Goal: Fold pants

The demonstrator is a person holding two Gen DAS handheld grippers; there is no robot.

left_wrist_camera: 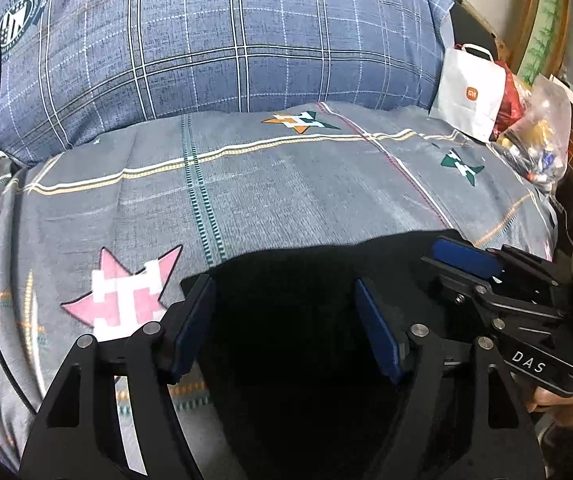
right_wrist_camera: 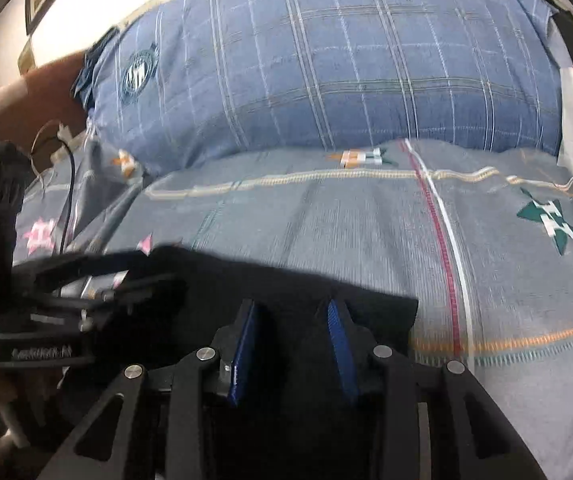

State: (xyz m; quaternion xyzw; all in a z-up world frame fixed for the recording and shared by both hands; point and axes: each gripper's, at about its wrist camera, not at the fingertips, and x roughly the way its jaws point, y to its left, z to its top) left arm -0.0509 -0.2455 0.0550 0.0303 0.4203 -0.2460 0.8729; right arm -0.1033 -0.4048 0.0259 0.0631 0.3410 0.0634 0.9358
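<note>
— Lying at the near edge of the bed (left_wrist_camera: 326, 200), the black pants (left_wrist_camera: 294, 320) are spread flat on the grey patterned cover, well short of the blue checked pillow (left_wrist_camera: 226, 40) at the far edge.

— And the claws?

— The left gripper (left_wrist_camera: 284, 318) hangs over the dark cloth with its blue pads wide apart, nothing pinched. The right gripper (right_wrist_camera: 292, 344) is beside it, toward the pants' right corner, pads parted by a narrower gap, also above the fabric; whether they touch it I cannot tell.

— Anything else?

— A white paper bag (left_wrist_camera: 468, 94) leans by the pillow at the bed's far right corner.
</note>
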